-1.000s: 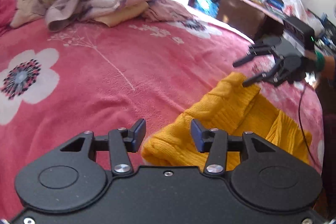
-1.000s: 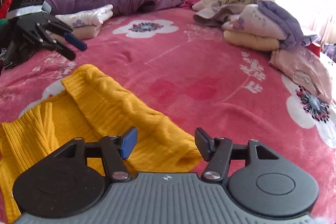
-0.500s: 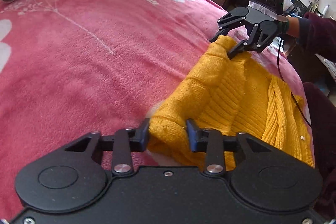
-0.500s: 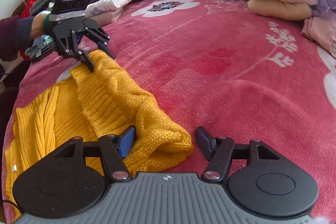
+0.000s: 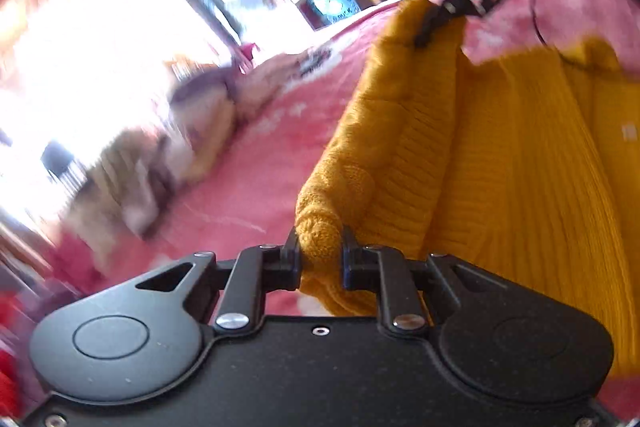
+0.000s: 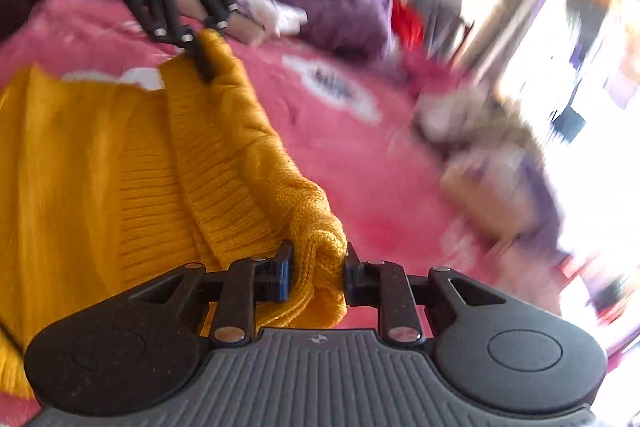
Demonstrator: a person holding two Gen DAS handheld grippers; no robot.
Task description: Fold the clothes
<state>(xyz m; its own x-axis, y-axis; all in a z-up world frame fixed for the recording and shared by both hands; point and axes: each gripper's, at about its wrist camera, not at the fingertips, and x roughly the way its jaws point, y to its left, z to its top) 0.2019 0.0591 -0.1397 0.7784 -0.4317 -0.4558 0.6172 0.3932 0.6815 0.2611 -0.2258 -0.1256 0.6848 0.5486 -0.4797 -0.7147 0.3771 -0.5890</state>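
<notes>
Left gripper [image 5: 320,253] and right gripper [image 6: 316,267]: jaws just closed, each clamping one end of the yellow knit sweater's [image 5: 500,167] folded edge, above the pink floral bedspread [image 6: 360,167].

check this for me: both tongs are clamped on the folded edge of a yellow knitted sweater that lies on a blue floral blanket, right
Not quite: the floral blanket is pink, not blue, as the right wrist view shows. The rest holds: the left tongs and right tongs have just closed and are clamped on the folded edge of the yellow knitted sweater.

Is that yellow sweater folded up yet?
Not yet: the yellow sweater lies mostly spread; only its pinched edge is doubled over between both grippers.
</notes>
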